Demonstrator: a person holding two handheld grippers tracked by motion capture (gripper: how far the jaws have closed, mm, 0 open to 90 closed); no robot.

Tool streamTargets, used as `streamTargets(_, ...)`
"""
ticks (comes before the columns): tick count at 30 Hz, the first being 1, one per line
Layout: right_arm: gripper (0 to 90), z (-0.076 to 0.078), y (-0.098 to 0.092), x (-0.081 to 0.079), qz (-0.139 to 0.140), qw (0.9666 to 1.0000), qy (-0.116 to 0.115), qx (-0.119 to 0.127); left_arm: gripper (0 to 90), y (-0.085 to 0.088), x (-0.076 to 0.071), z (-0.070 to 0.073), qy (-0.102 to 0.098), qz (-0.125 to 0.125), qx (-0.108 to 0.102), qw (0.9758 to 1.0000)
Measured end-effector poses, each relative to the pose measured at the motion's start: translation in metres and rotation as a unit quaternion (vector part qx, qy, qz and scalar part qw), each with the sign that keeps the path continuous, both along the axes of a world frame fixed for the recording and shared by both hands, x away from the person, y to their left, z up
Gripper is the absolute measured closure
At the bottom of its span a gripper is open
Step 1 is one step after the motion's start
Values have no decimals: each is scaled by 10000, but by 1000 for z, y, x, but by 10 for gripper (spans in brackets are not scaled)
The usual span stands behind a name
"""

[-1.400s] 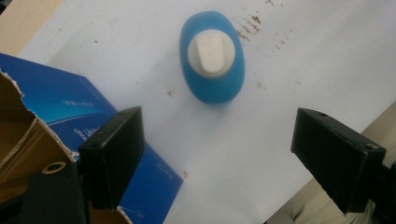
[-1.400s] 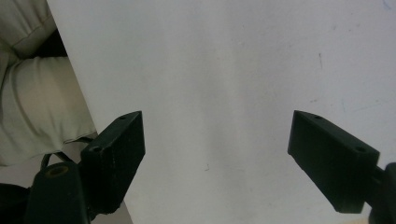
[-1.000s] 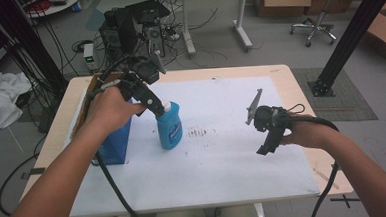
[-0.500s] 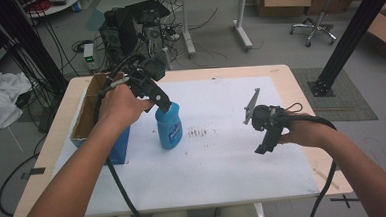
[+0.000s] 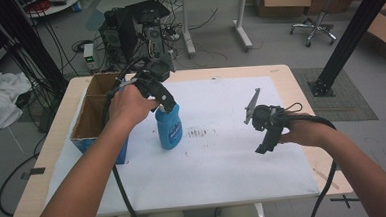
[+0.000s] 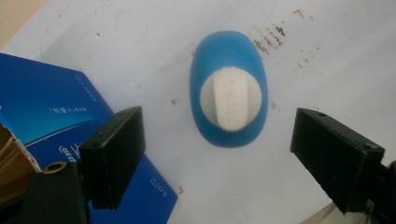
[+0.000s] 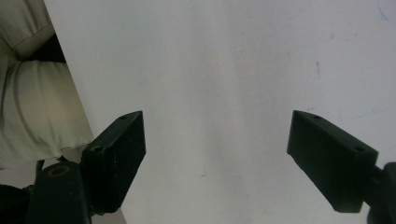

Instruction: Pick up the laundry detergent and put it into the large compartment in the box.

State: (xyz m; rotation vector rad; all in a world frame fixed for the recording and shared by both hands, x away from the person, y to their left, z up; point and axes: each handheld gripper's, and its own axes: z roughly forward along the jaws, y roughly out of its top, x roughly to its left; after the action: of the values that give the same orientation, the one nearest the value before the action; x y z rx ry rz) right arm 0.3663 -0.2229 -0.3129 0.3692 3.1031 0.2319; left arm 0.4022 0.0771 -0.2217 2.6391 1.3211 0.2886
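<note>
The blue bottle (image 6: 229, 88) stands upright on the bench, centred beyond the left gripper (image 6: 219, 158), whose jaws gape wide. Closing off-centre could tip it against the blue box (image 6: 56, 121) beside the left jaw. The right gripper (image 7: 217, 158) hangs with jaws apart.

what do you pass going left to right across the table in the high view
cardboard box → blue bottle → dark smudges on the white sheet → right tongs

The bottle (image 5: 169, 130) stands on the sheet (image 5: 224, 162), just right of the box (image 5: 89, 124) at the table's (image 5: 299, 78) left edge.
</note>
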Motion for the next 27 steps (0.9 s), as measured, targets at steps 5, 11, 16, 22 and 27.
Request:
streamTargets(5,194,-1,-1,1,-3,10000,16,20,185,-4,5,-4,32,19,-29,10000)
streamTargets(11,193,-3,-2,3,-25,10000,39,20,184,-6,12,-12,126,55,-58,9999)
streamTargets(16,193,-6,-3,4,-55,10000,61,21,184,-9,16,-18,205,64,-56,9998)
streamTargets(22,193,-7,-4,6,-47,10000,79,24,185,-14,20,-27,278,66,-37,9996)
streamTargets(27,192,-9,-5,7,-29,10000,80,33,187,-17,21,-33,334,15,6,9994)
